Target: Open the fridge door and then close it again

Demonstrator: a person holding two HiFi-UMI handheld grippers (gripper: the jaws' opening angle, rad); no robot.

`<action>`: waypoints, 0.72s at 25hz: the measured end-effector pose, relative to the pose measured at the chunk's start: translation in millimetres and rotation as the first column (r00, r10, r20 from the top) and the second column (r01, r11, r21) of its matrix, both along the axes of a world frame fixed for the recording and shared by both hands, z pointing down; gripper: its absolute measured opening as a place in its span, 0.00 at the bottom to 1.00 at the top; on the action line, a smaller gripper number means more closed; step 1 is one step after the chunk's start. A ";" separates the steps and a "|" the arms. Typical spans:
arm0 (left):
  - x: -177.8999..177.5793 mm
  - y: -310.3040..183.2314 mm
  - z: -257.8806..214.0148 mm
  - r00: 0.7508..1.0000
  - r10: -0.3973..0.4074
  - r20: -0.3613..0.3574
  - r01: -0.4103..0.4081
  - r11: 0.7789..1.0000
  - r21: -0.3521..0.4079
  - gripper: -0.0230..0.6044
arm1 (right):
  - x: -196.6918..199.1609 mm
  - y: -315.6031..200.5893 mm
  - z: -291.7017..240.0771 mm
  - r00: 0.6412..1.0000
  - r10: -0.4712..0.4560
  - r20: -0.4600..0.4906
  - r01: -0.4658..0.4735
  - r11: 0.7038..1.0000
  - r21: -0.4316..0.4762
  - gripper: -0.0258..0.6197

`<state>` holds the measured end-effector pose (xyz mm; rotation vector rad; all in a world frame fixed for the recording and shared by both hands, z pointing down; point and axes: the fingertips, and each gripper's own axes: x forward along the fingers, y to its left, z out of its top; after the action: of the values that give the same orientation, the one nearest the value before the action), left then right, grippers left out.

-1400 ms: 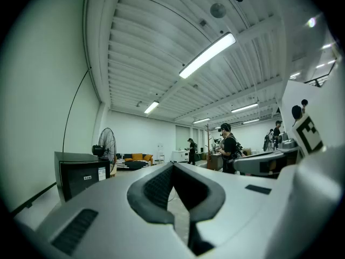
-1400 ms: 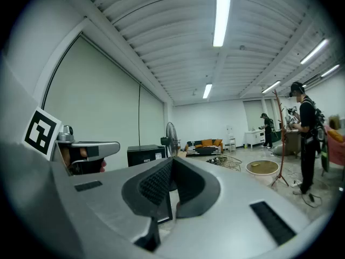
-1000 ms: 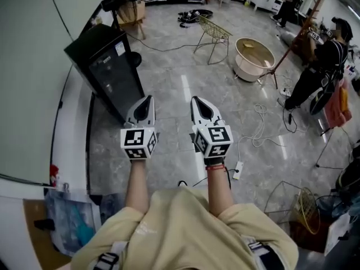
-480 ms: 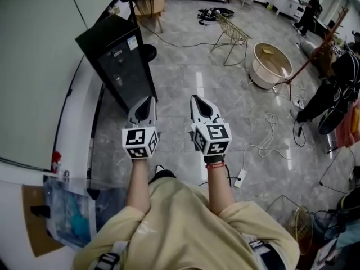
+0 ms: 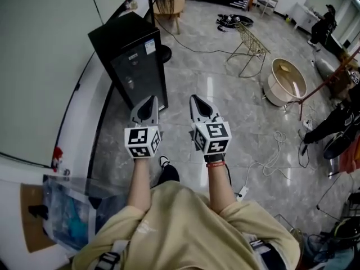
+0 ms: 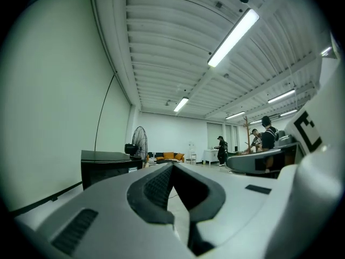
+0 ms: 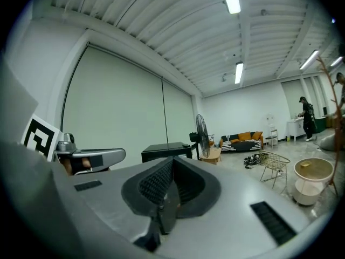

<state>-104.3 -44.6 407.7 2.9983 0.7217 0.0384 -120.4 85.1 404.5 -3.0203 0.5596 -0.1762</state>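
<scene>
Both tools, the left tool (image 5: 149,98) and the right tool (image 5: 194,98), are riding side by side ahead of you, each with its jaws pressed together on nothing. Your head view is showing the small black fridge with a dark glass door (image 5: 139,66) standing on the floor by the wall, door closed. The gripper views are catching mostly its top, plus a black standing fan (image 7: 201,127) behind it. Compared with a second ago, the fridge is sitting nearer your tools.

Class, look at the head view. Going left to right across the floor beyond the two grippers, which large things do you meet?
black fridge → wire-frame chair → round tub → person in black
</scene>
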 end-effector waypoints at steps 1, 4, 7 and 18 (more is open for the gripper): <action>11.2 -6.8 1.7 1.000 -0.014 0.003 0.014 1.000 -0.002 0.06 | 12.1 -7.2 -0.4 1.000 -0.014 0.001 0.014 1.000 -0.004 0.08; 43.2 -28.3 2.2 0.998 -0.056 0.001 0.056 0.998 -0.008 0.06 | 48.5 -27.9 -6.0 0.998 -0.055 -0.010 0.055 0.998 -0.023 0.08; 71.4 -52.3 1.5 0.995 -0.096 0.005 0.096 0.995 -0.016 0.06 | 82.8 -51.0 -8.4 0.995 -0.102 -0.009 0.101 0.994 -0.032 0.08; 144.4 -124.8 15.2 0.979 -0.200 0.034 0.201 0.979 -0.024 0.06 | 167.7 -139.3 -1.2 0.962 -0.273 0.007 0.273 0.960 -0.062 0.08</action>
<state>40.0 -169.4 422.9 3.0193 0.4096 0.0655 47.3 -54.1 403.4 -2.9883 0.9883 -0.2079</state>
